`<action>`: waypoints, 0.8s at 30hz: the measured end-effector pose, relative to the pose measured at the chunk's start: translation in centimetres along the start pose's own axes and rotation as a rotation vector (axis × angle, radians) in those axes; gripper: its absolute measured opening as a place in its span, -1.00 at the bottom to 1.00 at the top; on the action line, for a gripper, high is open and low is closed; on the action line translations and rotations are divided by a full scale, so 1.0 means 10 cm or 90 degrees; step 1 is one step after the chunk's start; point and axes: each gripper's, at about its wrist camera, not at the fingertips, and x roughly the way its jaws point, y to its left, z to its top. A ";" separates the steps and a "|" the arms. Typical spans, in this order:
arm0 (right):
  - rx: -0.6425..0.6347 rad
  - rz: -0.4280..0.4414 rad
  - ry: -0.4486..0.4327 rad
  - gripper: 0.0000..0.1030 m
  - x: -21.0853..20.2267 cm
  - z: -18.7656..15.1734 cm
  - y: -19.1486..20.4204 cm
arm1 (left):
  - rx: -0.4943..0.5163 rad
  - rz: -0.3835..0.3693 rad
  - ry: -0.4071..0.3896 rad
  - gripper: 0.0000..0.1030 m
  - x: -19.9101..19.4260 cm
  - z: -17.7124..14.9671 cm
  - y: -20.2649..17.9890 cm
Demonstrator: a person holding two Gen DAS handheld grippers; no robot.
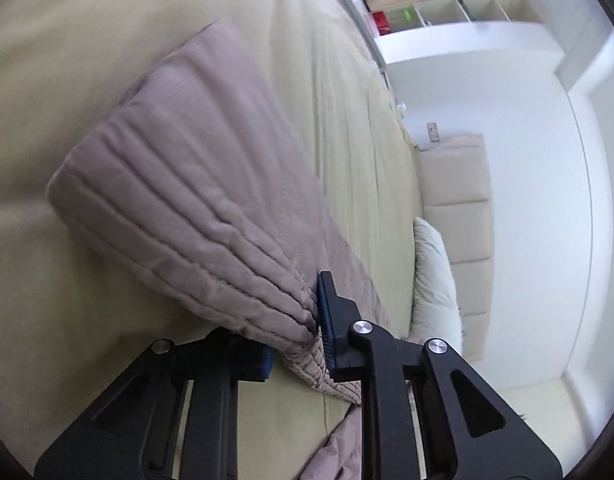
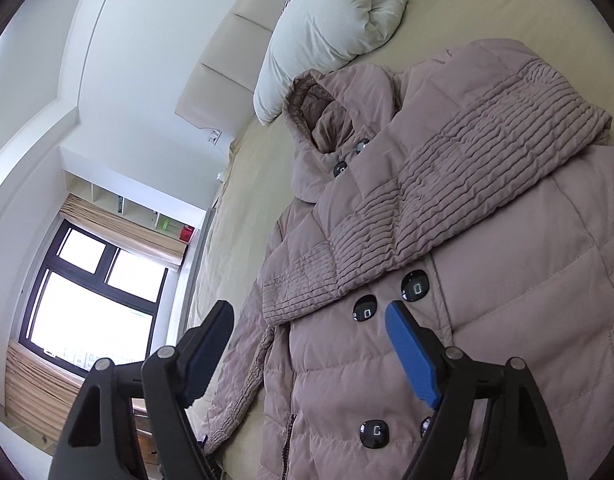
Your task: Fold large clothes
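A mauve quilted coat (image 2: 507, 320) with black buttons lies front up on the beige bed (image 2: 507, 4), its hood (image 2: 319, 120) toward the pillows. One ribbed sleeve (image 2: 447, 184) lies folded across the chest. The other sleeve (image 2: 243, 380) runs along the coat's left side. My right gripper (image 2: 309, 312) hovers open over the coat's front near the folded sleeve's cuff, nothing between its fingers. In the left wrist view, my left gripper (image 1: 303, 336) is shut on the ribbed cuff end of a sleeve (image 1: 195, 168), which stretches away up and left over the bed (image 1: 67, 60).
A white bundled duvet (image 2: 331, 28) lies at the head of the bed against a padded headboard (image 2: 235, 48). A window (image 2: 95, 300) with curtains and wall shelves (image 1: 447, 12) lie beyond the bed's far side. White floor (image 1: 539, 240) runs beside the bed.
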 end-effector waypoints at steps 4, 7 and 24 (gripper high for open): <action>0.002 -0.003 -0.007 0.46 -0.16 0.10 -0.15 | 0.286 -0.002 0.001 -0.74 0.06 -0.21 -1.04; 0.010 -0.005 -0.012 0.45 -0.23 0.19 -0.28 | 0.537 -0.021 0.024 -0.75 0.24 -0.87 -1.87; 0.174 0.121 0.200 0.45 0.51 0.22 -0.61 | 1.030 -0.062 0.137 -0.82 0.87 -3.60 -2.22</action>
